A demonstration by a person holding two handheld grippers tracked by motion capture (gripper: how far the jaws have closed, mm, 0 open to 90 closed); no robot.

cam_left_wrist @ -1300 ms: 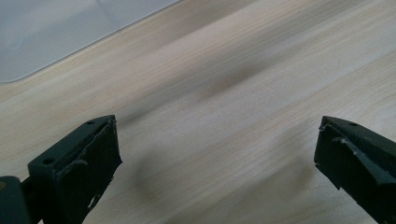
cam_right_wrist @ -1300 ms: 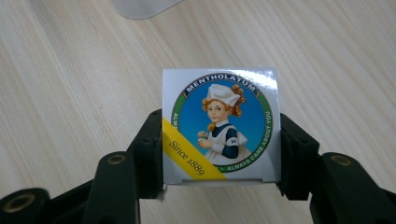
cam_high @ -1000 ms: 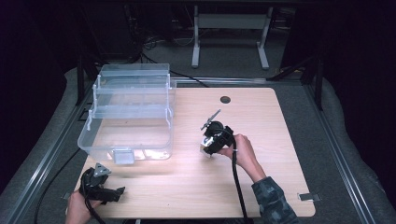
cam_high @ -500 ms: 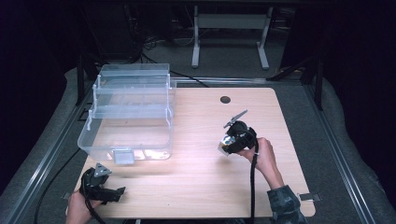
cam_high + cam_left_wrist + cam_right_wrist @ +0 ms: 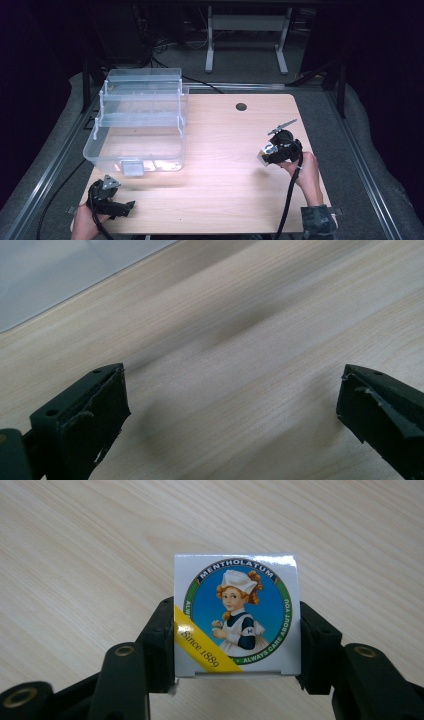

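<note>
Wooden tabletop (image 5: pixel 220 150), clear plastic organizer box (image 5: pixel 137 125) upper left. Right gripper (image 5: pixel 237 630) at right of frame clamped small Mentholatum box (image 5: pixel 237 615); left gripper (image 5: pixel 230 405) lower left, jaws wide, empty.

Two black fingers (image 5: pixel 80 415) spread wide (nothing between), wooden table (image 5: pixel 240 340) beneath

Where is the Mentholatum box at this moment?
The Mentholatum box is clamped between the right gripper fingers, above the wooden table near its right edge in the high view, far from the clear plastic organizer.
</note>
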